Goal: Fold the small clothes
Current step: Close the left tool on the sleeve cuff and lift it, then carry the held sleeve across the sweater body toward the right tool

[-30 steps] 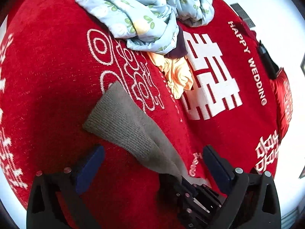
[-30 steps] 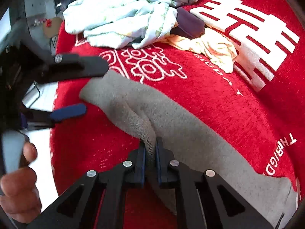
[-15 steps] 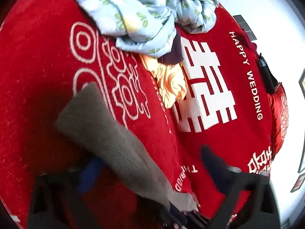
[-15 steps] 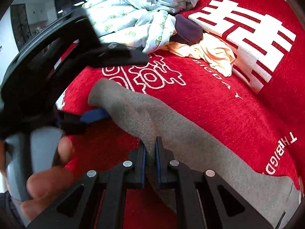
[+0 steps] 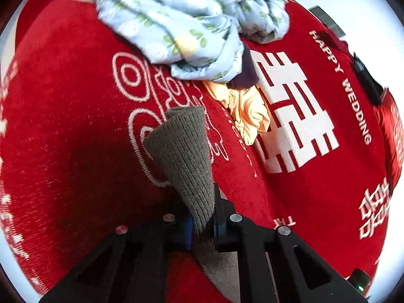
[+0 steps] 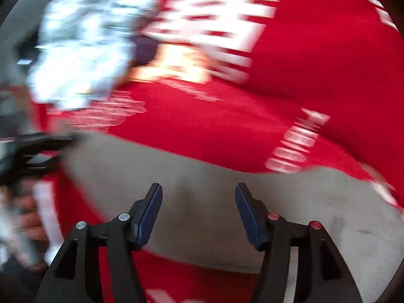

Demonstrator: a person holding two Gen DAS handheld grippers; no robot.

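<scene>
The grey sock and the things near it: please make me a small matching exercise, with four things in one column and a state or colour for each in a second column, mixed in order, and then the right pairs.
Things
1. left gripper
2. right gripper
3. grey sock
4. crumpled garment beside the white character

States or colours
A. open, over the grey fabric
B. pale yellow
C. shut on the sock
D. pinched at one end, ribbed cuff raised off the red cloth

Pairs: 1-C, 2-A, 3-D, 4-B
</scene>
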